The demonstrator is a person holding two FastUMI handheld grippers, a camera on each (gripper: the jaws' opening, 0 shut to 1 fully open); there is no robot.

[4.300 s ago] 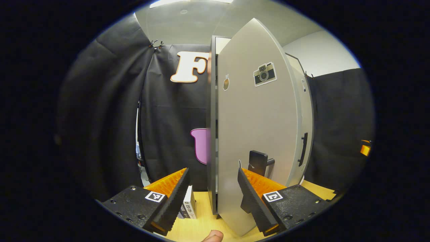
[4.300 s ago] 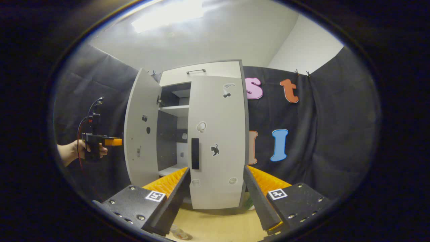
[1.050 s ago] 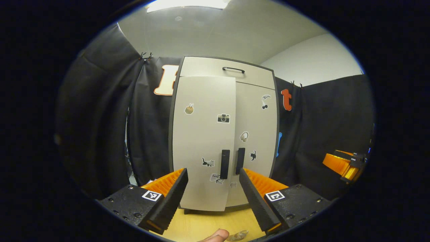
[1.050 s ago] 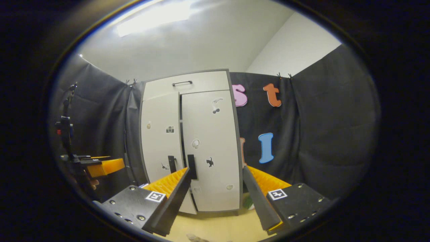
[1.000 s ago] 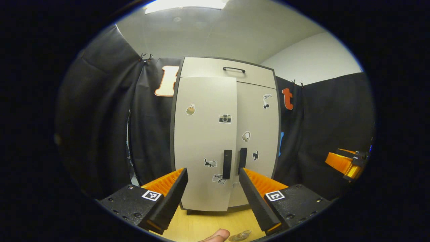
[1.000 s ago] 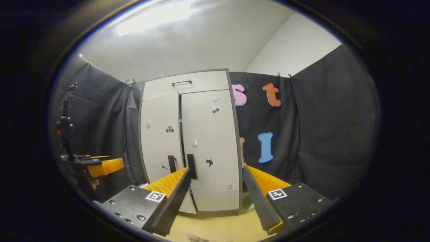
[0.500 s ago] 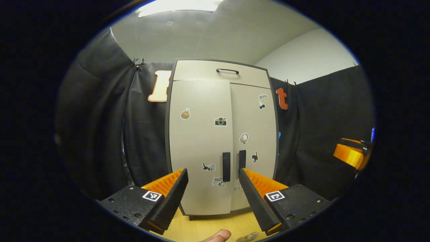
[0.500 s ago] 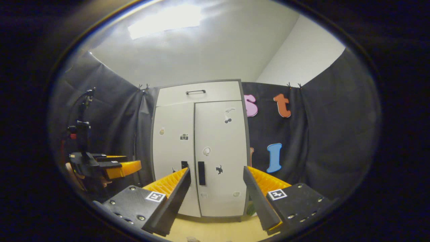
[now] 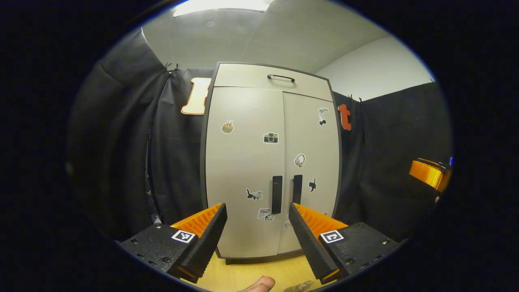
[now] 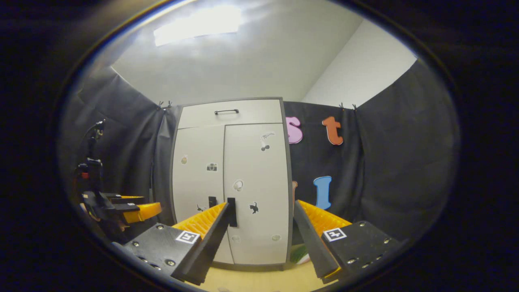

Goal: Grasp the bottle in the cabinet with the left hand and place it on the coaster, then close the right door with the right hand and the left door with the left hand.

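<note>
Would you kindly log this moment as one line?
left door: closed | right door: closed | left gripper: open | right gripper: open

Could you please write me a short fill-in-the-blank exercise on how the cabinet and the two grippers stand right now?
1. Both cabinet doors, the left door and the right door, are ____.
2. The left gripper has its fingers ____, holding nothing.
3. The drawer handle sits ____ the two doors.
4. The right gripper is ____, clear of the cabinet.

Missing words: closed; open; above; open
</note>
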